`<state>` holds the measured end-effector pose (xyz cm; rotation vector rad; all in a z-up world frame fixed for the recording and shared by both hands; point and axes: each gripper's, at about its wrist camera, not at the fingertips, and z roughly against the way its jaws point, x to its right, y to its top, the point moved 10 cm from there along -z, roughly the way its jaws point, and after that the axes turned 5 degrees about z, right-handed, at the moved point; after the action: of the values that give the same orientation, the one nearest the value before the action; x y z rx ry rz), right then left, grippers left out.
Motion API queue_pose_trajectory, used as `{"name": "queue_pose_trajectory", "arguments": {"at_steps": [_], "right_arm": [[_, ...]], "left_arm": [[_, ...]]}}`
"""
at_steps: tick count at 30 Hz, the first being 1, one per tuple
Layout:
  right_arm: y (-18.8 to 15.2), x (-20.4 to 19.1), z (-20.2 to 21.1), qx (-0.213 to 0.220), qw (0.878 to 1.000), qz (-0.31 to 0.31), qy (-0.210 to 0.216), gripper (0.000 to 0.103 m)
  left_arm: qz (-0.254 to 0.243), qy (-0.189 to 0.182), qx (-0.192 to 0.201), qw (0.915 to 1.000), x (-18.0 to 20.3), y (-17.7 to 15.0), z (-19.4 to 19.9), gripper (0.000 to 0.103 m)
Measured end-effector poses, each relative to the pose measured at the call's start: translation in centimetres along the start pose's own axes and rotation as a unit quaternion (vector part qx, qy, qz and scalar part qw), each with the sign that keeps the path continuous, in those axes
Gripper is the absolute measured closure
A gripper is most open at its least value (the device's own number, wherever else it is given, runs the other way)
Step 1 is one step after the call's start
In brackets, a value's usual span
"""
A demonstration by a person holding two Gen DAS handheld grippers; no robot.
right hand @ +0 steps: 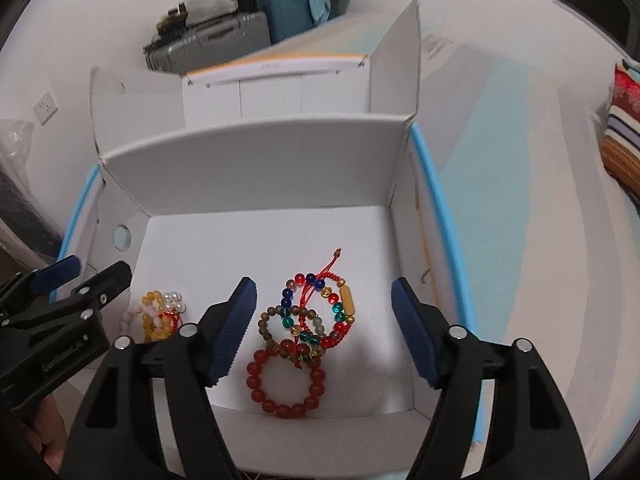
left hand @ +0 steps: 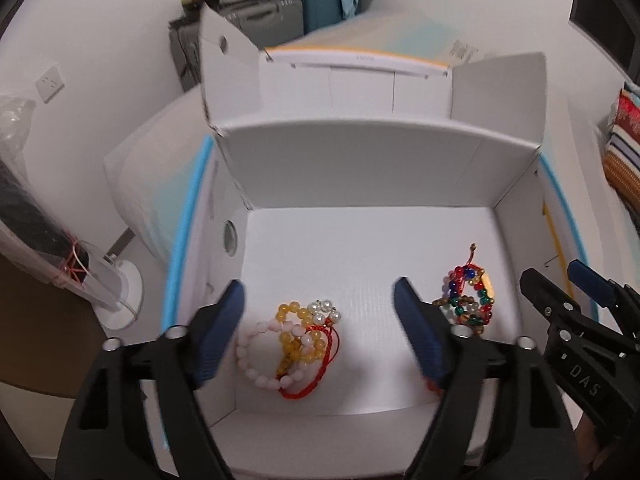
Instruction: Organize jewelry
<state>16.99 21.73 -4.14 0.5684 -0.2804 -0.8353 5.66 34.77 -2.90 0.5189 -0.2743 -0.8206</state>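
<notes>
An open white cardboard box [left hand: 360, 160] holds two heaps of bead bracelets on its floor. Pink, yellow and pearl bracelets with a red cord [left hand: 296, 344] lie below my left gripper [left hand: 320, 320], which is open and holds nothing. My right gripper [right hand: 324, 320] is also open and empty, hovering over the multicoloured bead bracelets [right hand: 320, 312] and a dark red bead bracelet [right hand: 286, 380]. In the left wrist view the multicoloured heap [left hand: 468, 296] is partly hidden by a finger, and the right gripper [left hand: 560, 280] shows at the right edge. The right wrist view shows the left gripper [right hand: 88, 270] by the pale heap [right hand: 160, 312].
The box wall [right hand: 256, 168] has flaps standing up at the back and sides. Beyond it are suitcases [left hand: 312, 0] and a wall socket [left hand: 50, 82]. A striped cushion [right hand: 624, 136] lies at the right, and a plastic-wrapped object on a white base [left hand: 120, 292] at the left.
</notes>
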Motion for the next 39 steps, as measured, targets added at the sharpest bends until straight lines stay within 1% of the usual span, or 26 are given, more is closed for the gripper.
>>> {"name": "queue_pose_trajectory", "arguments": {"at_steps": [2, 4, 7, 9, 13, 19, 26, 28, 35, 39], "right_arm": [[0.0, 0.0, 1.2, 0.011, 1.0, 0.001, 0.001, 0.03], [0.0, 0.0, 2.2, 0.023, 1.0, 0.002, -0.001, 0.027], [-0.3, -0.1, 3.8, 0.041, 0.999, 0.004, -0.005, 0.02], [-0.9, 0.0, 5.0, 0.053, 0.998, 0.006, -0.014, 0.017], [-1.9, -0.3, 7.1, 0.077, 0.997, 0.0, -0.02, 0.008], [-4.5, -0.7, 9.9, 0.1, 0.994, -0.002, -0.031, 0.008], [-7.7, -1.3, 11.5, 0.109, 0.993, -0.001, -0.033, 0.008], [-8.5, -1.4, 11.5, 0.108, 0.993, 0.001, -0.037, 0.008], [-9.0, -1.5, 11.7, 0.108, 0.993, 0.001, -0.037, 0.008], [-9.0, -1.3, 11.6, 0.107, 0.994, -0.003, -0.036, 0.008]], "left_arm": [[0.003, -0.007, 0.009, 0.9999, 0.0, -0.2, 1.2, 0.017], [-0.001, -0.004, 0.022, 0.9997, -0.2, -0.5, 2.4, 0.01], [0.0, -0.006, 0.04, 0.9992, -0.8, -1.3, 4.1, 0.006], [0.0, -0.008, 0.05, 0.9987, -1.0, -1.8, 4.9, 0.006], [0.0, -0.015, 0.072, 0.9973, -1.6, -3.3, 6.8, 0.006], [0.002, -0.039, 0.095, 0.9947, -2.5, -6.0, 9.0, 0.006], [-0.002, -0.037, 0.115, 0.9927, -3.1, -8.1, 10.6, 0.006], [-0.007, -0.04, 0.113, 0.9928, -2.9, -8.6, 10.5, 0.006], [-0.014, -0.043, 0.105, 0.9935, -2.2, -9.7, 10.1, 0.006], [-0.015, -0.029, 0.109, 0.9935, -2.3, -9.6, 10.1, 0.006]]}}
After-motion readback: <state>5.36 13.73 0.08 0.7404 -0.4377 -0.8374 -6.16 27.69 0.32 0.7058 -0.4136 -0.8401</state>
